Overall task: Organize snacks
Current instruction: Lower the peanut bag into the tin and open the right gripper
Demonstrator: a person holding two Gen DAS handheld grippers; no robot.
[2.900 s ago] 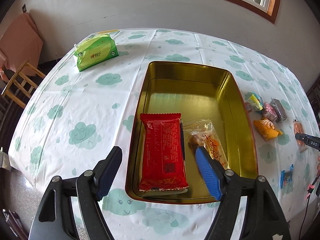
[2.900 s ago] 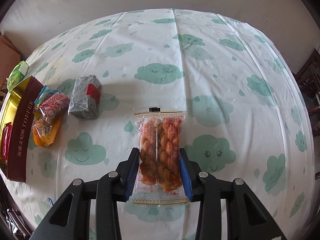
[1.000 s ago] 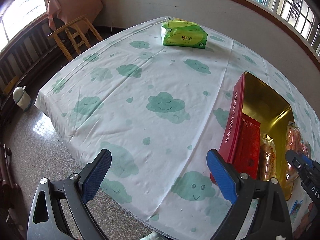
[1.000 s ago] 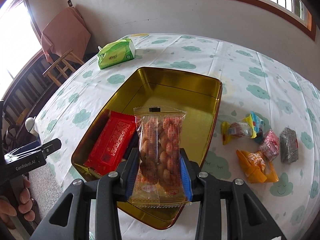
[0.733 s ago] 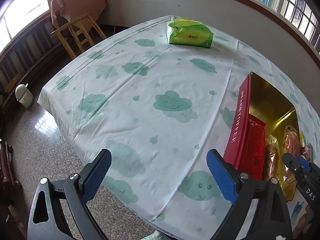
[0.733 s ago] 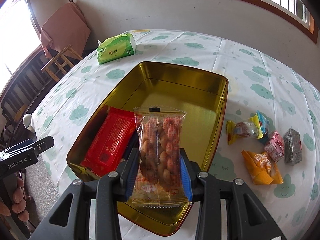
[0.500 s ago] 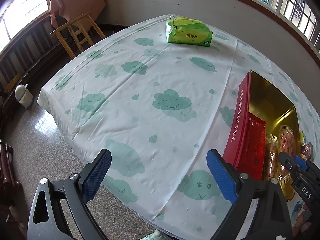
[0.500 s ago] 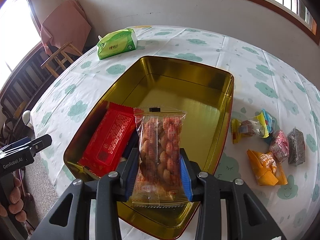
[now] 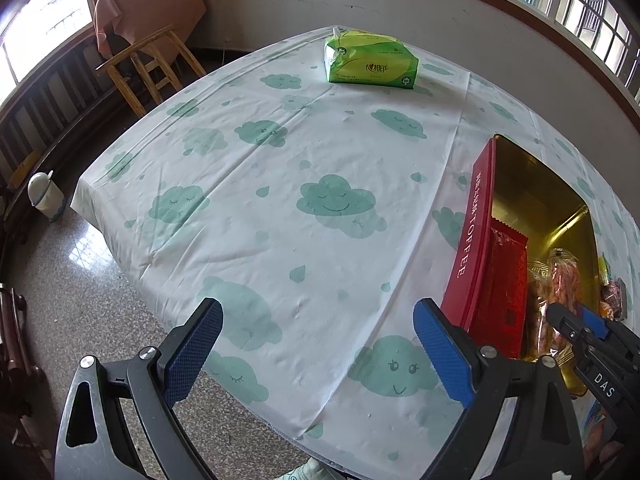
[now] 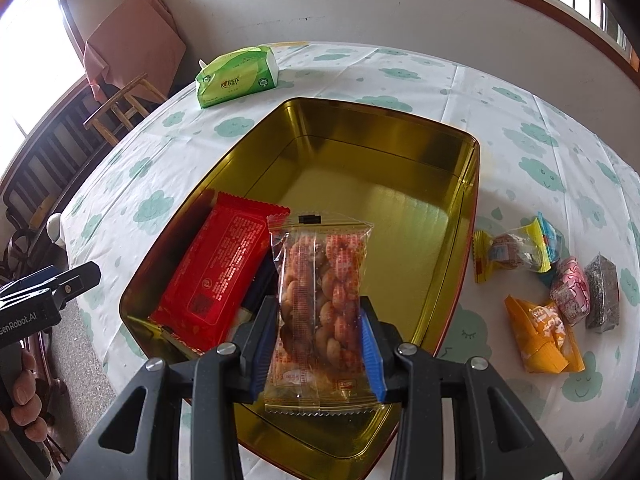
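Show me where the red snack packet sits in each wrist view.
Left wrist: red snack packet at right edge, inside the tin's red wall.
Right wrist: left of centre, in the tin's near-left corner.
Shared landmark: green tissue pack.

Daylight fills a white-walled room around a cloth-covered table.

A white wall (image 10: pixel 360 12) runs behind the table (image 9: pixel 280 168), whose white cloth bears green clouds. A wood-framed barred window (image 9: pixel 560 4) curves along the upper right, ahead of the claw. To the far left, a wooden chair (image 9: pixel 148 68) draped in pink cloth (image 9: pixel 148 4) stands by a bright window (image 9: pixel 36 40). Speckled polished floor (image 9: pixel 68 280) gleams below, with a small white bin (image 9: pixel 46 196).
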